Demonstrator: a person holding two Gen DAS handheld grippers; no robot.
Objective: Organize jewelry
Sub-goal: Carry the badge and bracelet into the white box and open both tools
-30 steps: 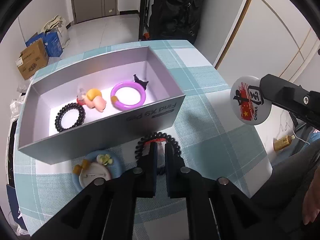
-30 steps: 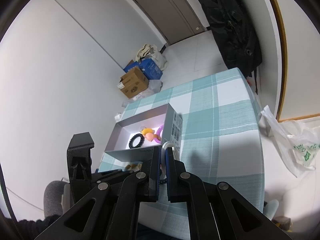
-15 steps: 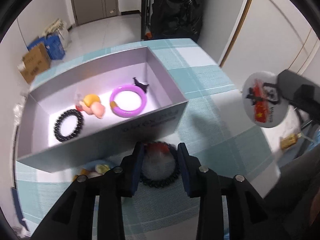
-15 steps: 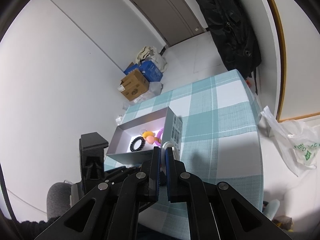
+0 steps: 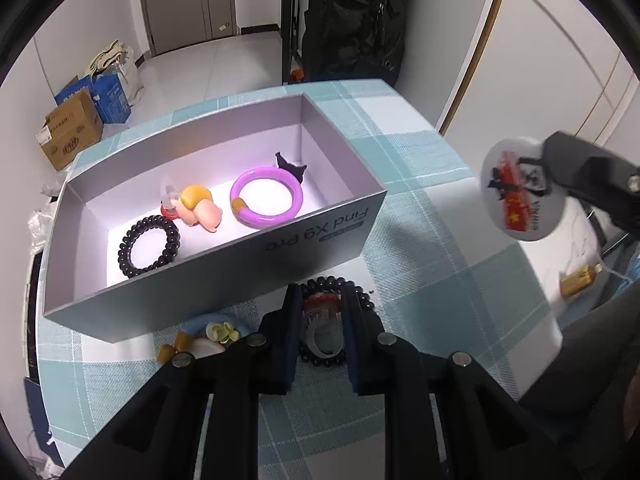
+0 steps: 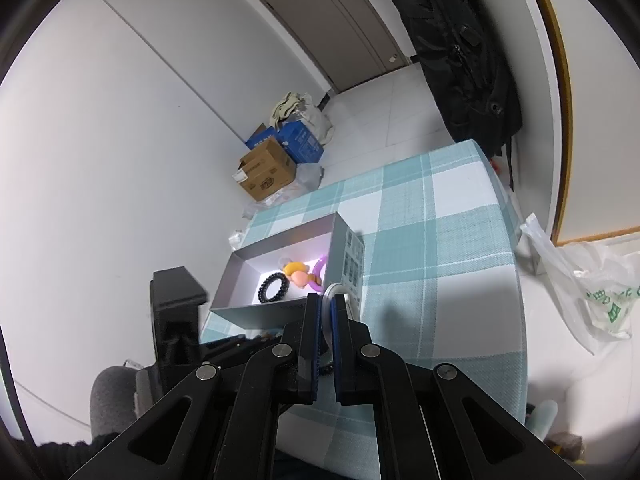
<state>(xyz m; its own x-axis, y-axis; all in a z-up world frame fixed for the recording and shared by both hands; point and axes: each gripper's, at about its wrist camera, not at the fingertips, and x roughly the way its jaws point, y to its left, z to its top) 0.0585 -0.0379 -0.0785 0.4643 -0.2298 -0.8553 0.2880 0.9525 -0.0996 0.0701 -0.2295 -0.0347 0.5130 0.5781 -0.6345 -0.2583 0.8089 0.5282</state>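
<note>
Two grippers over a teal-and-white checked tabletop (image 5: 432,264) with an open grey cardboard box (image 5: 320,236) of trinkets.

My left gripper (image 5: 320,320) points down just in front of the box; its jaws have just been closing and now stand narrow on either side of a clear plastic ring with a red top (image 5: 323,322), which lies inside a black beaded bracelet (image 5: 362,294) on the cloth. I cannot tell whether the pads press on the ring. My right gripper (image 6: 325,312) is clamped on the edge of a round white pin badge with a red and black print (image 5: 516,196), held in the air to the right of the box. Inside the box lie a second black beaded bracelet (image 5: 149,246), a purple bangle (image 5: 267,202) and a small orange-and-pink figure (image 5: 200,212). A blue round trinket with a flower (image 5: 212,330) sits left of my left gripper.
</note>
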